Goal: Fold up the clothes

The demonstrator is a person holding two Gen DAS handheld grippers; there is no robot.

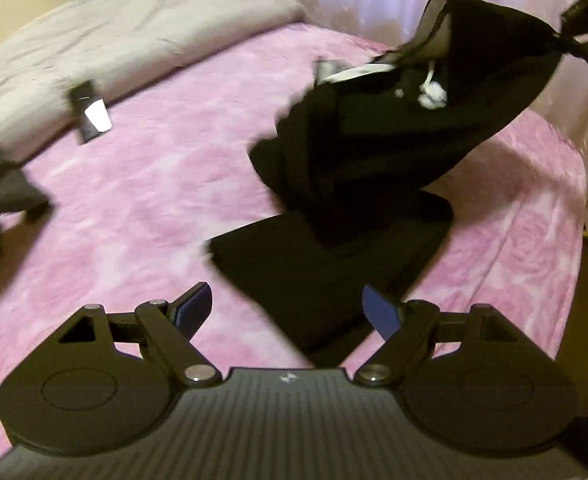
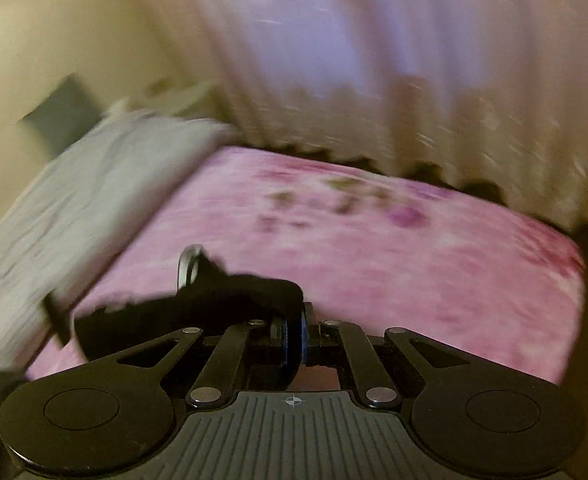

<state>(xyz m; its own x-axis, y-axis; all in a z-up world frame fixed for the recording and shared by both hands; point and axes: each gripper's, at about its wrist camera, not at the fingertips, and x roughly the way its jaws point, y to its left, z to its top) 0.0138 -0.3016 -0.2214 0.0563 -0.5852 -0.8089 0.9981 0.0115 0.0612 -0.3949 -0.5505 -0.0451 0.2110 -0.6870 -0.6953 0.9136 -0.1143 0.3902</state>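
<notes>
Right hand-held gripper (image 2: 294,338) pinching black garment (image 1: 374,152), dangling it over bed (image 1: 153,200), long axis sloping down toward left hand-held gripper (image 1: 287,312), gaping empty, nearer trailing end.

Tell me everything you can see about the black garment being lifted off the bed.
The black garment looks like soft, matte cloth, with a white drawstring and a grey inner lining near its raised end. The right gripper is shut on one corner, so the garment hangs slanted above the pink bedspread. Its lower end rests on the bedspread. The left gripper is open beside it and does not touch it.
</notes>
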